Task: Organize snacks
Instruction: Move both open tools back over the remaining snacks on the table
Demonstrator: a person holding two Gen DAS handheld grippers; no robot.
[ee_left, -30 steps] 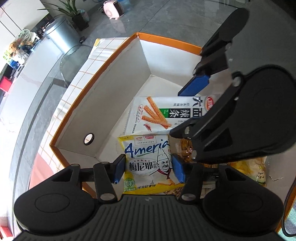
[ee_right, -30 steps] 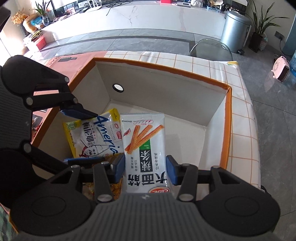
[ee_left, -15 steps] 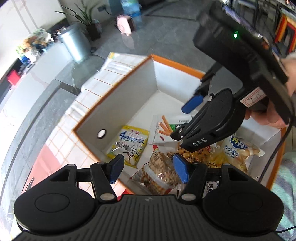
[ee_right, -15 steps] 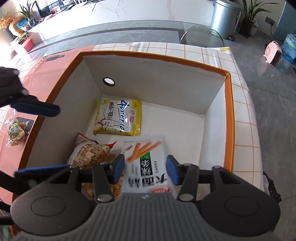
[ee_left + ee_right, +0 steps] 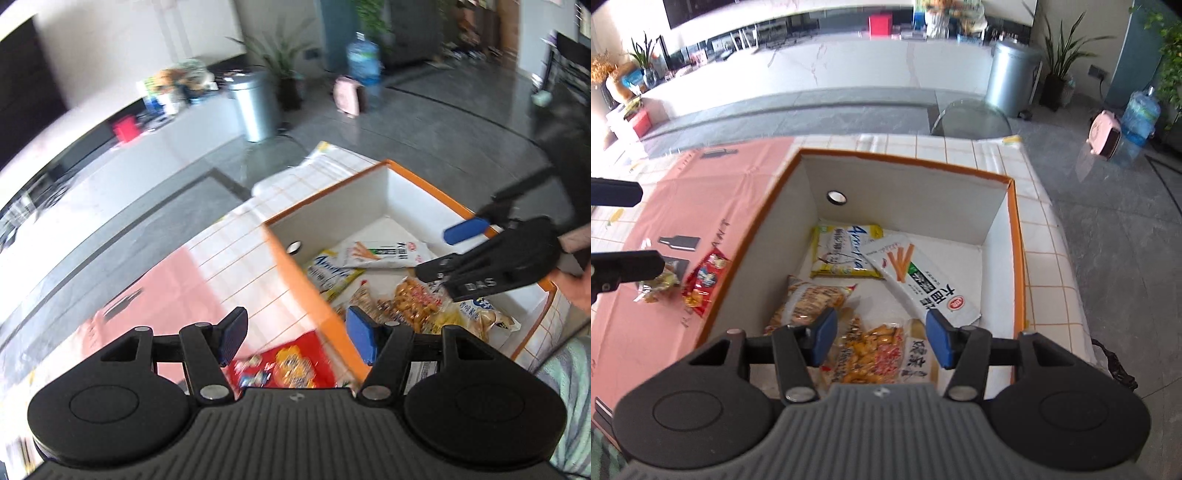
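Note:
The orange-rimmed white box holds several snack bags: a yellow bag, a white bag with printed sticks leaning across it, a brown cracker bag and an orange nut bag. My right gripper hangs open above the box's near end, holding nothing. My left gripper is open and empty too, over the box's left rim. A red snack bag lies below it on the pink mat. The right gripper shows at the right, over the box.
Beside the red bag a small yellowish packet lies on the pink mat. The left gripper pokes in at the left edge. White tiled cloth surrounds the box. A metal bin stands beyond the table.
Both grippers have risen out of the box. The yellow and white bags, earlier between the jaws, now lie in the box. My left gripper has swung left over the rim and the red bag.

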